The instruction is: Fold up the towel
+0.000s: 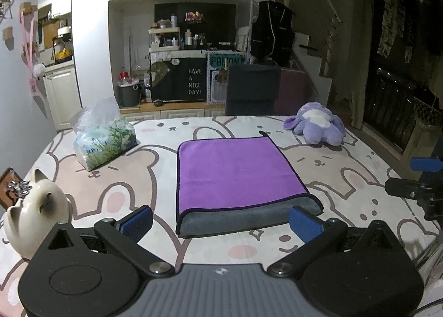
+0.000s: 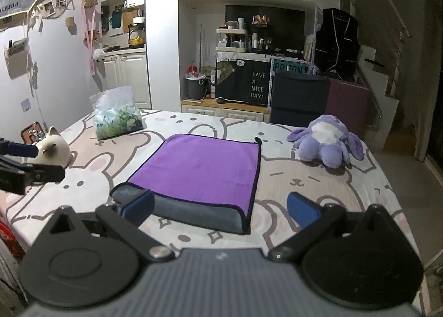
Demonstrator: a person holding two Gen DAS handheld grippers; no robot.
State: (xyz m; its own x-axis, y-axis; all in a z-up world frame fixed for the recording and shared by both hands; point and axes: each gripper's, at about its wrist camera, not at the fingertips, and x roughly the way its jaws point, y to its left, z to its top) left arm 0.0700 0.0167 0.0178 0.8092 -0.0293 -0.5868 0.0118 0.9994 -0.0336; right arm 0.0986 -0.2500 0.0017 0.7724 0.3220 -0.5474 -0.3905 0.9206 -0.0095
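A purple towel (image 1: 235, 173) with a grey underside lies folded flat on the bunny-print table cover (image 1: 124, 187); the grey lower layer sticks out along its near edge. It also shows in the right wrist view (image 2: 202, 167). My left gripper (image 1: 221, 223) is open and empty, hovering just in front of the towel's near edge. My right gripper (image 2: 221, 209) is open and empty, above the towel's near right corner. The right gripper also shows at the right edge of the left wrist view (image 1: 420, 178), and the left gripper at the left edge of the right wrist view (image 2: 25, 162).
A plastic tissue pack (image 1: 105, 137) stands at the far left. A white ceramic cat (image 1: 36, 209) sits at the near left edge. A purple plush toy (image 1: 318, 123) lies at the far right. A dark chair back (image 1: 252, 90) stands behind the table.
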